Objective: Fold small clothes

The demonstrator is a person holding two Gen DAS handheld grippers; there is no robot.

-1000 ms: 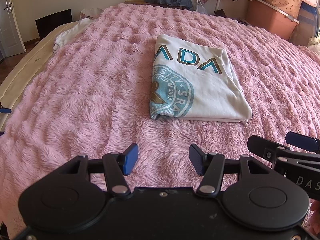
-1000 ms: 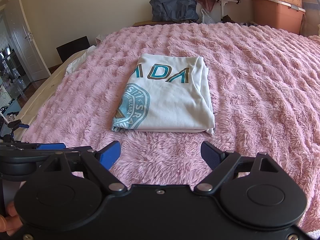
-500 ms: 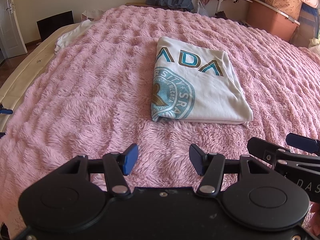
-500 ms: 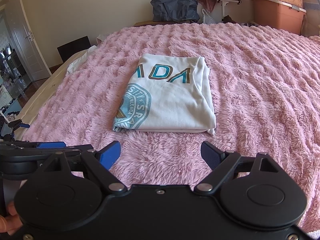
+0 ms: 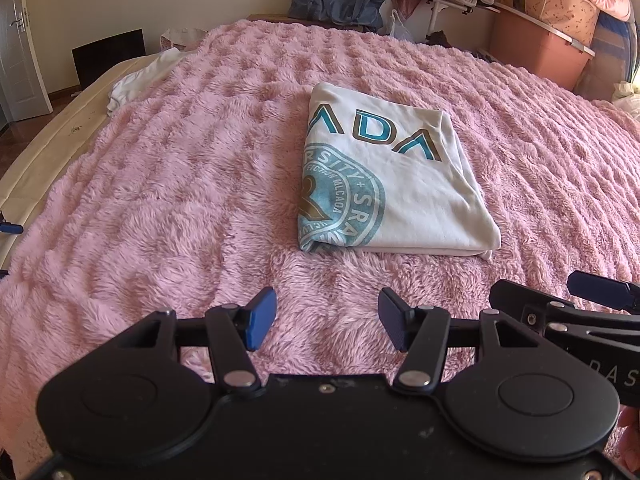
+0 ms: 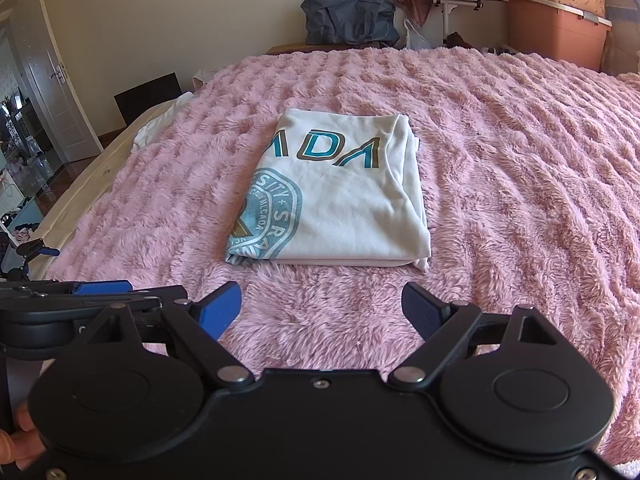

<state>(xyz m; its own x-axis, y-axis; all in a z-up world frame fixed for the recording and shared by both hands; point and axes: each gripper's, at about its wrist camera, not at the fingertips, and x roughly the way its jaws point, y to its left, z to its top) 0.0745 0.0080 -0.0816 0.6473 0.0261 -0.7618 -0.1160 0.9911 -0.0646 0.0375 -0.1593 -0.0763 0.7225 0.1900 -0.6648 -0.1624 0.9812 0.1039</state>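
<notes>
A white T-shirt (image 5: 416, 196) with teal lettering and a round teal emblem lies folded into a flat rectangle on the pink fluffy blanket (image 5: 180, 184); it also shows in the right wrist view (image 6: 344, 204). My left gripper (image 5: 327, 318) is open and empty, hovering over the blanket short of the shirt's near edge. My right gripper (image 6: 321, 310) is open and empty, also short of the near edge. Each gripper shows at the edge of the other's view, side by side.
A white cloth (image 5: 140, 78) lies at the bed's far left corner. A dark bag (image 6: 348, 20), a pink storage box (image 6: 556, 28) and piled items stand beyond the bed. A door (image 6: 60, 92) is at the left.
Almost nothing: both grippers stay open over the blanket; the left wrist view has shifted very slightly. The shirt has not moved.
</notes>
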